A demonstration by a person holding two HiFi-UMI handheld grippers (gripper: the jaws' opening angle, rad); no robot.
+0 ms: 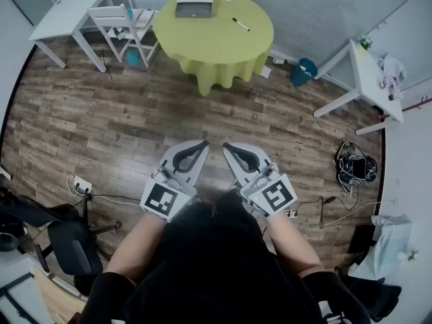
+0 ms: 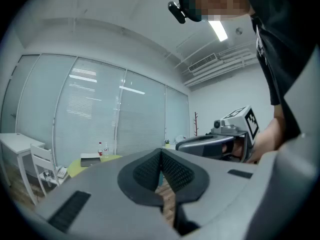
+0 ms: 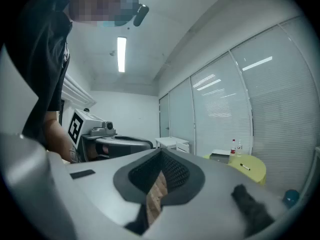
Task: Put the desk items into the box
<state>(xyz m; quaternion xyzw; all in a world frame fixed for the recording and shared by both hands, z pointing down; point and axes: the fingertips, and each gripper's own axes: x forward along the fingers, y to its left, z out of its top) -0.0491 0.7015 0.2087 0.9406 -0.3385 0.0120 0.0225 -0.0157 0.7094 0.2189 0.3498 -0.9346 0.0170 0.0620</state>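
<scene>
The grey box (image 1: 194, 5) sits at the far edge of the round green surface (image 1: 209, 49). A marker (image 1: 241, 24) lies apart from it, to its right, and I can't make out what the box holds. Well short of them, over the wood floor (image 1: 101, 113), my left gripper (image 1: 202, 142) and right gripper (image 1: 226, 145) are both closed, empty.

Left gripper (image 1: 202, 143) and right gripper (image 1: 227, 146) were held level, side by side before the torso; both jaw pairs closed, empty.
</scene>
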